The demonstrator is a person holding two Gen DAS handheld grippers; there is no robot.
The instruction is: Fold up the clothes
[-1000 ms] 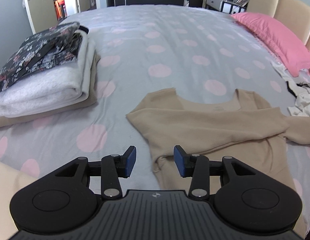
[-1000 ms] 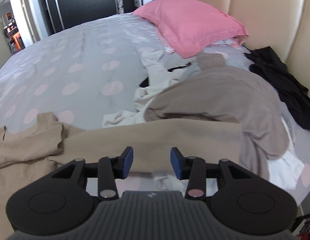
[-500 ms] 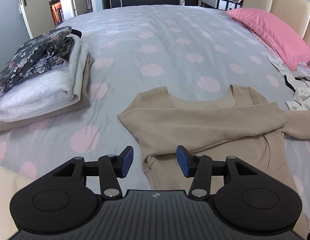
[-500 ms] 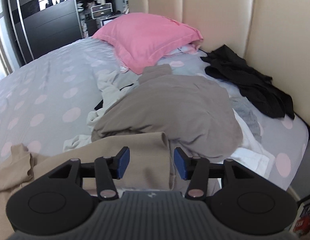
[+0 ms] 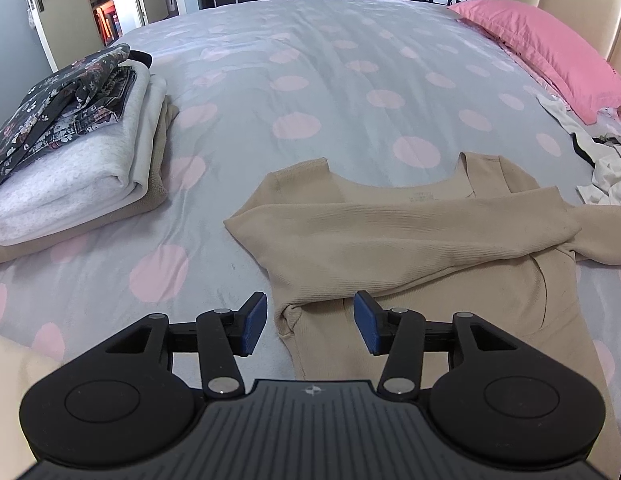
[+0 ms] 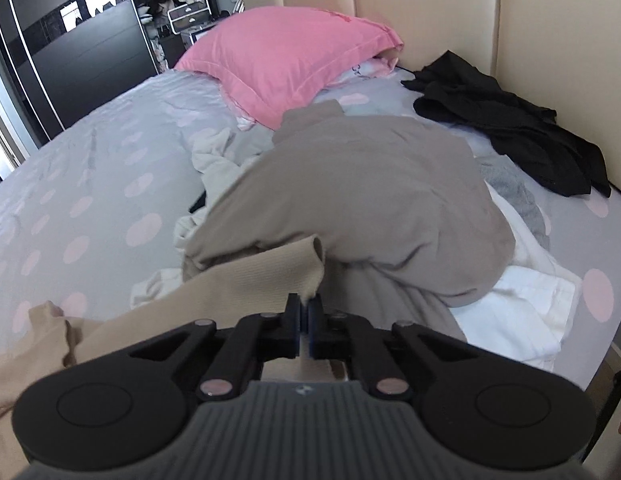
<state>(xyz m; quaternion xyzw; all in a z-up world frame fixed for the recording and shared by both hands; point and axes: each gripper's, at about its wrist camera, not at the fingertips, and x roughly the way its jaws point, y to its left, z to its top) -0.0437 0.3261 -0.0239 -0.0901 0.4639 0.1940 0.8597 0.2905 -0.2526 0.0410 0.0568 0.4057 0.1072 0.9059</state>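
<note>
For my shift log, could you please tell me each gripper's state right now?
Left gripper: open, holding nothing, over the beige top.
Right gripper: shut on the beige top's sleeve cuff.

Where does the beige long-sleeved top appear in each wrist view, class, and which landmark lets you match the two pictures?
Left wrist view: the beige top lies spread across the lower right, one sleeve folded over its body, ahead of the open left gripper.
Right wrist view: its other sleeve runs from lower left to centre, cuff pinched in the right gripper.
Shared landmark: the pink pillow.
</note>
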